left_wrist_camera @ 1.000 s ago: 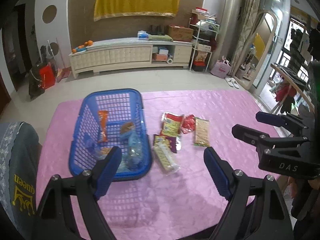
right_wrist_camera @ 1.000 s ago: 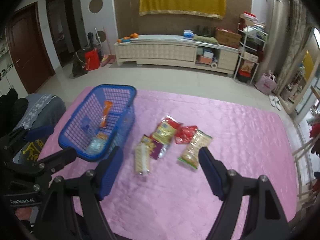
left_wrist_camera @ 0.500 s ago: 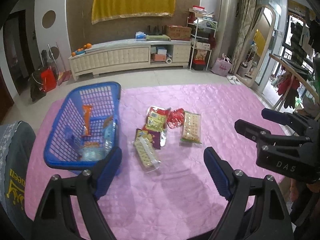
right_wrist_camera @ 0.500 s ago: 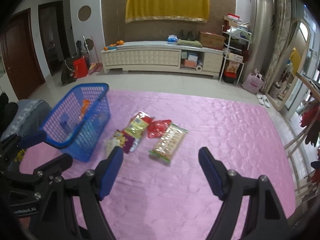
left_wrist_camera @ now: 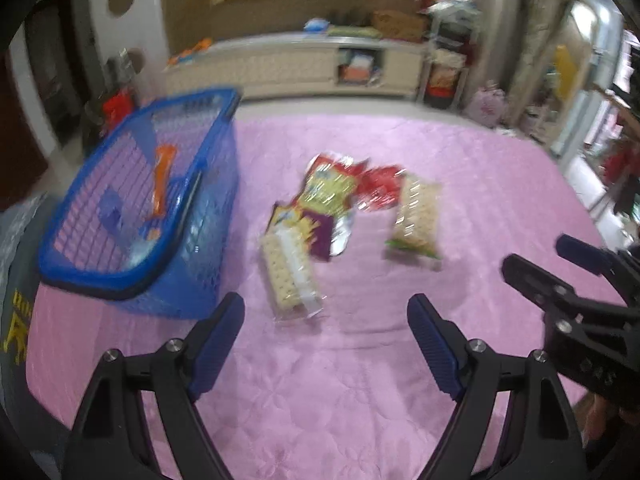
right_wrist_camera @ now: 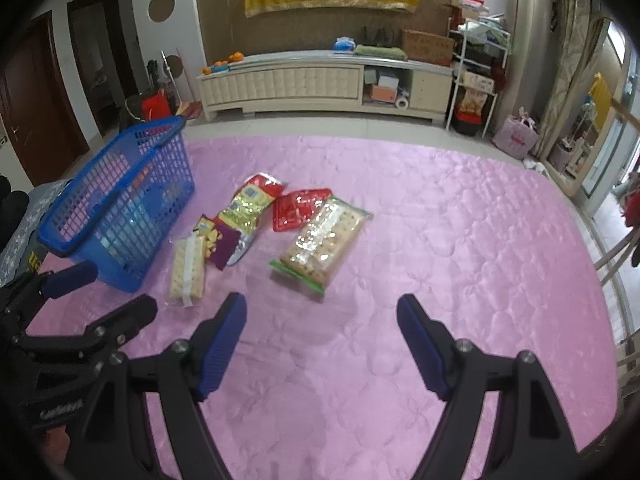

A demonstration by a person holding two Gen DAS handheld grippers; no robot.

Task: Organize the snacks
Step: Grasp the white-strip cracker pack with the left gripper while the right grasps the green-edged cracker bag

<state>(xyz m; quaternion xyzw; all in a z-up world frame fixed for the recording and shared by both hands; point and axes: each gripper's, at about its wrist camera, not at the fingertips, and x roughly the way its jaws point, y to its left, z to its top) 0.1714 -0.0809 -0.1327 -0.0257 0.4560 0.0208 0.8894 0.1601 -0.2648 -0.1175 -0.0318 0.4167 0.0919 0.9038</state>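
Observation:
A blue plastic basket (left_wrist_camera: 100,276) (right_wrist_camera: 120,196) stands at the left of the pink quilted cloth (left_wrist_camera: 320,380) (right_wrist_camera: 440,260), with an orange packet (left_wrist_camera: 162,176) and other snacks inside. Loose snacks lie beside it: a small cracker pack (left_wrist_camera: 290,270) (right_wrist_camera: 187,266), a purple packet (left_wrist_camera: 308,226) (right_wrist_camera: 218,238), a red-yellow bag (left_wrist_camera: 330,184) (right_wrist_camera: 250,202), a red packet (left_wrist_camera: 378,190) (right_wrist_camera: 298,210) and a large cracker pack (left_wrist_camera: 416,218) (right_wrist_camera: 326,240). My left gripper (left_wrist_camera: 326,316) is open and empty, just short of the small cracker pack. My right gripper (right_wrist_camera: 320,312) is open and empty, just short of the large cracker pack.
A dark cushion with yellow print (left_wrist_camera: 16,320) lies at the cloth's left edge. A long cream cabinet (right_wrist_camera: 320,80), a shelf rack (right_wrist_camera: 476,76) and a wooden door (right_wrist_camera: 36,92) stand beyond the cloth. The other gripper shows at each view's side (left_wrist_camera: 580,304) (right_wrist_camera: 60,320).
Both grippers have shifted right and closer to the loose snacks; the basket has slid left in both views. Both stay open and empty. The left view is blurred from motion.

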